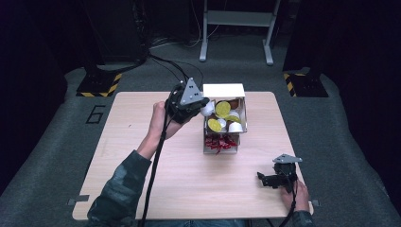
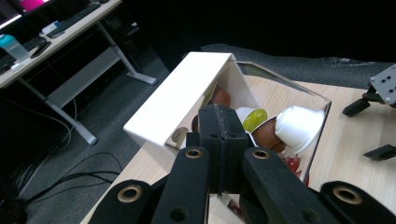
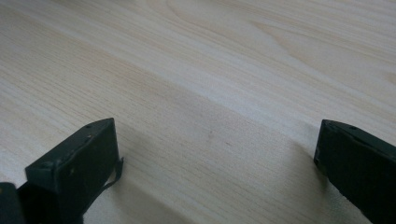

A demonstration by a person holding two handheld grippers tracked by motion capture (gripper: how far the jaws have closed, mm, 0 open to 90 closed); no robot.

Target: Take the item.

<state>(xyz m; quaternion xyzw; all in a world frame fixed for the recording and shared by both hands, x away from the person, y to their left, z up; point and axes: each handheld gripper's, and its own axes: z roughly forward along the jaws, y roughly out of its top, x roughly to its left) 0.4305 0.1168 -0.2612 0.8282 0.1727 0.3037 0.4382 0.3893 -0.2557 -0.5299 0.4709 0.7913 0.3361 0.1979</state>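
Right black two-jaw gripper [image 1: 278, 178] rested low near table's front edge, jaws wide apart, holding nothing, probably parked | left black gripper [image 1: 189, 101] at clear plastic box with white lid [image 1: 224, 90], jaws together, grip uncertain | inside: about three yellow-topped capsules [image 1: 222, 109], some white ones [image 2: 299, 127], red bits [image 1: 220, 143]

**Colours on the table**

The table [image 1: 142, 156] is showing pale wood grain. The box [image 1: 223, 90] is showing white, holding yellow-topped and white pods [image 1: 222, 109] and something red [image 1: 220, 143]. Both grippers [image 1: 201, 101] [image 1: 265, 179] are showing black with grey plates. The sleeve [image 1: 118, 189] is wearing camouflage green. Yellow-black stripes [image 1: 113, 82] are marking the grey floor.
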